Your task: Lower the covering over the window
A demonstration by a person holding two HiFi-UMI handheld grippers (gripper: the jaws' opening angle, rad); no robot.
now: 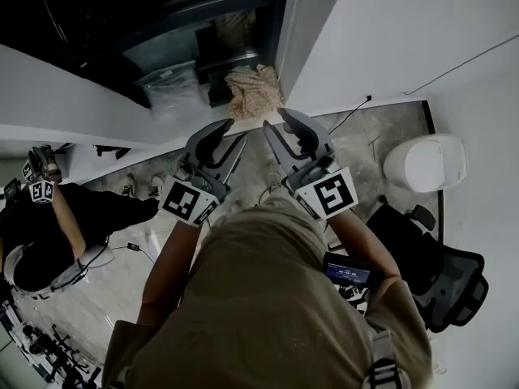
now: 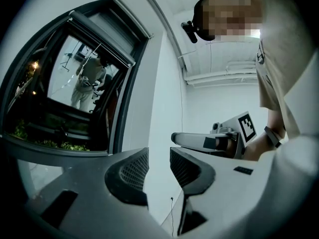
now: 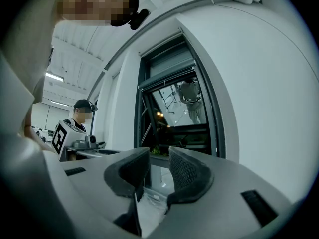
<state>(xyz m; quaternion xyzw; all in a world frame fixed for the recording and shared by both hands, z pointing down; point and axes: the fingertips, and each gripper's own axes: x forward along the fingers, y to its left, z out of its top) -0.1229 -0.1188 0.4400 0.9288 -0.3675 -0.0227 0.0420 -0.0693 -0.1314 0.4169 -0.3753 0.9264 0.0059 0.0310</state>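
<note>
Beige cloth [image 1: 253,91] lies bunched by the window [image 1: 203,19].

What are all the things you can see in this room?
window: one, dark frame, in the white wall ahead
cloth bundle: one, beige, on the floor under the window
plastic container: one, clear, left of the bundle
round tub: one, white, on the floor at right
office chair: one, black, lower right
cable: one, black, on the floor by the wall
other person: one, dark clothes, at far left
left gripper: one, grey, open and empty
right gripper: one, grey, open and empty
</note>
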